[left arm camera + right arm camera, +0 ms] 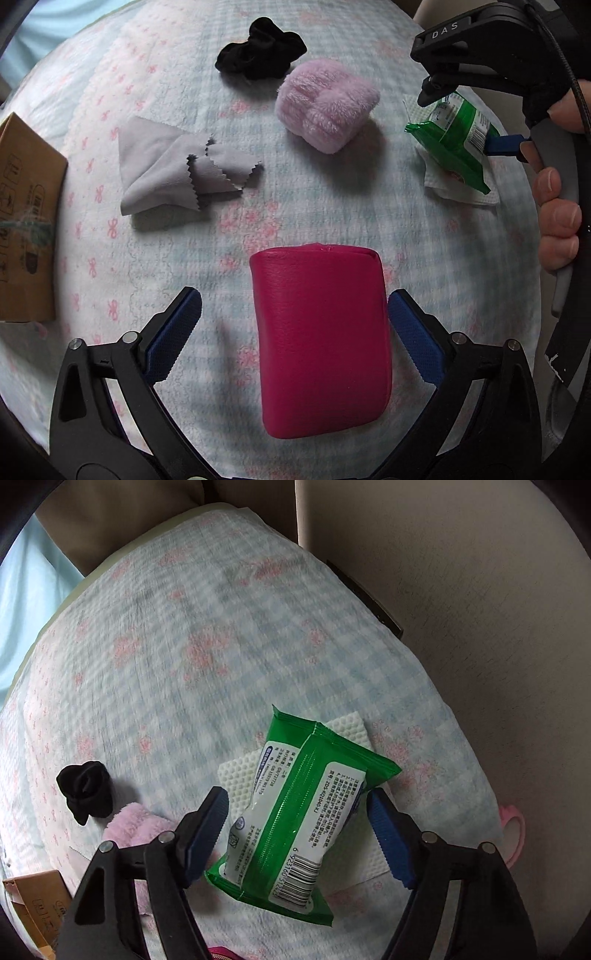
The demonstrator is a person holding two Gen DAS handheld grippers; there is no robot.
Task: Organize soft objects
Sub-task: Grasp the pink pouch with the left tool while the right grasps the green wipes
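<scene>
1. Below, in the left wrist view, the left gripper (294, 306) pointed down at a checked bedcover (92, 110) with pink bows. Its blue-padded jaws stood wide apart on either side of a magenta pouch (320, 339) lying flat on the cover. The right pad sat just beside the pouch's edge, while the left pad stood clear of it with bare cover between. Nothing was gripped.
2. Further off in the same view lay a crumpled grey cloth (173, 170) with pinked edges, a fluffy pink bundle (327, 105) and a black sock (260, 50) bunched just behind it. A cardboard box (26, 221) stood at the left edge.
3. At the right of that view, the right gripper (476, 122), held by a person's hand (557, 218), reached down over a green wipes pack (454, 144) resting on a white paper towel (461, 192).
4. Then, in the right wrist view, the right gripper (297, 830) straddled the green wipes pack (295, 812), which lay on the white paper towel (240, 779). The jaws were about half open. Both pads were close against the pack's sides, but whether they pressed on it could not be told.
5. To the left there sat the black sock (86, 792), the fluffy pink bundle (133, 827) and a corner of the cardboard box (37, 901).
</scene>
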